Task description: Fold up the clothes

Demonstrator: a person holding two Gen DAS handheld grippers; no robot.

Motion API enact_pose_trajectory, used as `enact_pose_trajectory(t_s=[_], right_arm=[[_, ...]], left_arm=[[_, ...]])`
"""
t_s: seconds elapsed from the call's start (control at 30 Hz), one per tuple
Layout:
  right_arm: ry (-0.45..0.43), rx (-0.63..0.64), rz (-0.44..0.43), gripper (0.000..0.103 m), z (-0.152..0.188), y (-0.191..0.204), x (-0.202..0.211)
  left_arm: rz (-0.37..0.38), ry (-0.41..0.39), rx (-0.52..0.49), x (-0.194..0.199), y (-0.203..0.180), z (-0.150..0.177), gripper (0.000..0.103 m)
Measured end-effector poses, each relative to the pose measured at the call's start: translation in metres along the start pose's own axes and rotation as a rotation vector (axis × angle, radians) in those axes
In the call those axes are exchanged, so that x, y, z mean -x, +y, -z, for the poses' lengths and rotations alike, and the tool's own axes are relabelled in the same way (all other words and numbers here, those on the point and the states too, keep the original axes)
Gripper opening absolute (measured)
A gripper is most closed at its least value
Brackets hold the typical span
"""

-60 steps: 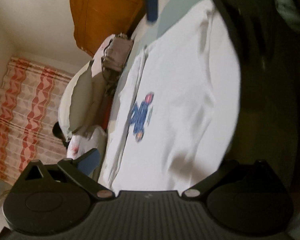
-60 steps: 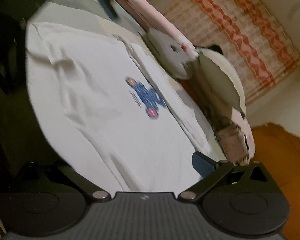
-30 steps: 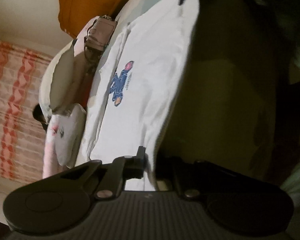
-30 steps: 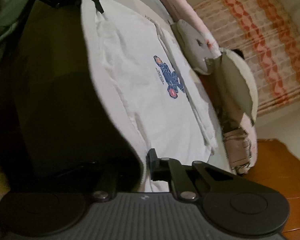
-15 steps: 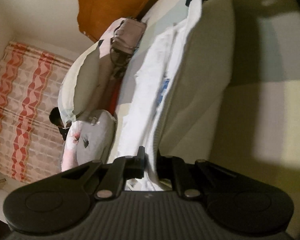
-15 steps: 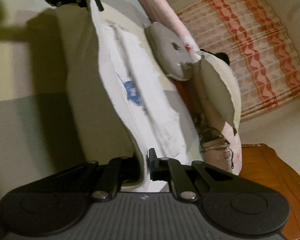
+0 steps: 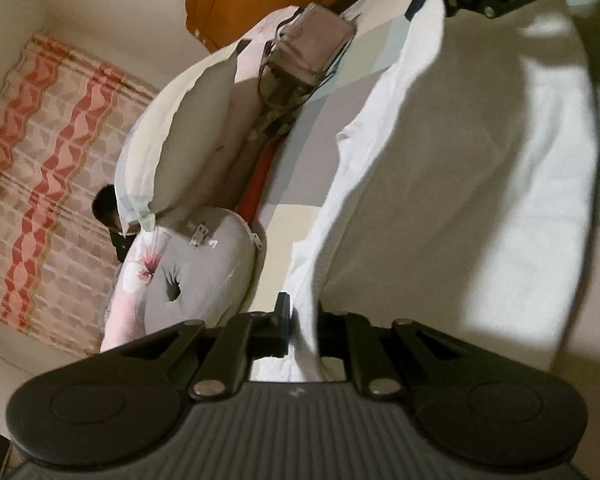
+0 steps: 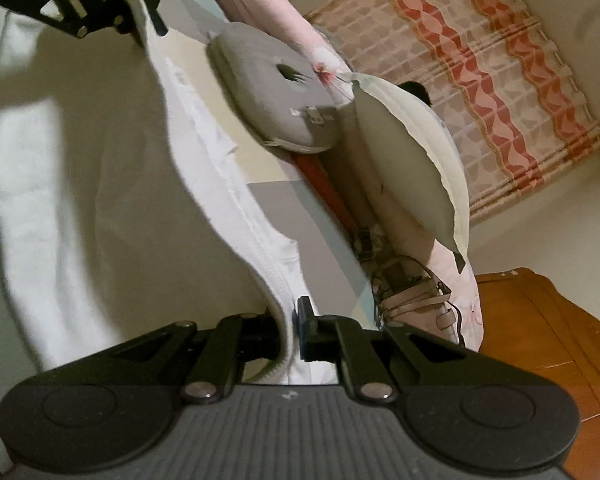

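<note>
Left gripper [image 7: 302,330]: we saw its fingers [image 7: 282,320] clamped on the white shirt [image 7: 440,184] hem, bottom centre.
Right gripper [image 8: 288,332]: pinched the same edge.
Shirt: folded over, draped across the bed [image 8: 284,196].
Pillows [image 7: 184,136]: centre left.

A round grey cushion [image 7: 204,268] with a small dark mark lies on the bed's pale colour-block sheet [image 7: 320,128], beside a cream pillow [image 7: 180,136] that leans against pink floral bedding [image 8: 456,280]. A pinkish strappy bag [image 7: 312,44] sits near an orange wooden cabinet [image 8: 548,320]. A red-and-cream wavy patterned curtain [image 8: 480,64] hangs behind.
</note>
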State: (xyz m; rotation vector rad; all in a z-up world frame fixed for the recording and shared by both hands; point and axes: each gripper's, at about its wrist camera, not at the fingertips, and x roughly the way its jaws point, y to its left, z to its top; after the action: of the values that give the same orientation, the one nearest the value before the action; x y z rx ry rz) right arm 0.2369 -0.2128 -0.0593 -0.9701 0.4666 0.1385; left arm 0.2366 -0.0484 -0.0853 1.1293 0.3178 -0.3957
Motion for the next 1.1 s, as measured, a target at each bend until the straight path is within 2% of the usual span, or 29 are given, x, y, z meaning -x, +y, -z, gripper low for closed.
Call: enact_pose_trajectory(t_s=[0.27,0.53,0.6,0.67,0.73,0.77,0.8,0.87,1.0,1.1], right_arm=[[0.017,-0.050,-0.007,0.010,-0.010,-0.018,-0.066],[0.048,-0.084,-0.055,0.010,-0.009,-0.013,-0.112],[0.061,-0.107,-0.075,0.012,-0.006,-0.011,-0.118],[0.079,-0.134,-0.089,0.025,-0.004,-0.009,-0.124],[0.084,-0.159,-0.090,0.033,0.001,-0.010,-0.121],[0.082,-0.174,-0.093,0.039,0.003,-0.013,-0.117],[0.080,-0.189,-0.097,0.043,0.005,-0.015,-0.113],[0.074,-0.231,-0.117,0.056,0.012,-0.024,-0.098],[0.051,-0.292,-0.185,0.059,0.026,-0.039,-0.062],[0.036,-0.356,-0.285,0.059,0.037,-0.045,-0.039]], left_arm=[[0.012,0.031,0.057,-0.061,0.016,-0.001,0.010],[0.085,0.085,0.137,-0.100,0.015,0.010,0.011],[0.103,0.099,0.161,-0.108,0.012,0.014,0.015],[0.114,0.105,0.187,-0.111,0.010,0.018,0.016],[0.107,0.098,0.201,-0.107,0.011,0.020,0.018],[0.104,0.096,0.205,-0.104,0.013,0.021,0.024],[0.099,0.092,0.207,-0.100,0.016,0.021,0.038],[0.087,0.076,0.210,-0.087,0.021,0.024,0.051],[0.111,0.049,0.249,-0.051,0.032,0.033,0.059],[0.241,0.012,0.346,-0.028,0.037,0.038,0.063]])
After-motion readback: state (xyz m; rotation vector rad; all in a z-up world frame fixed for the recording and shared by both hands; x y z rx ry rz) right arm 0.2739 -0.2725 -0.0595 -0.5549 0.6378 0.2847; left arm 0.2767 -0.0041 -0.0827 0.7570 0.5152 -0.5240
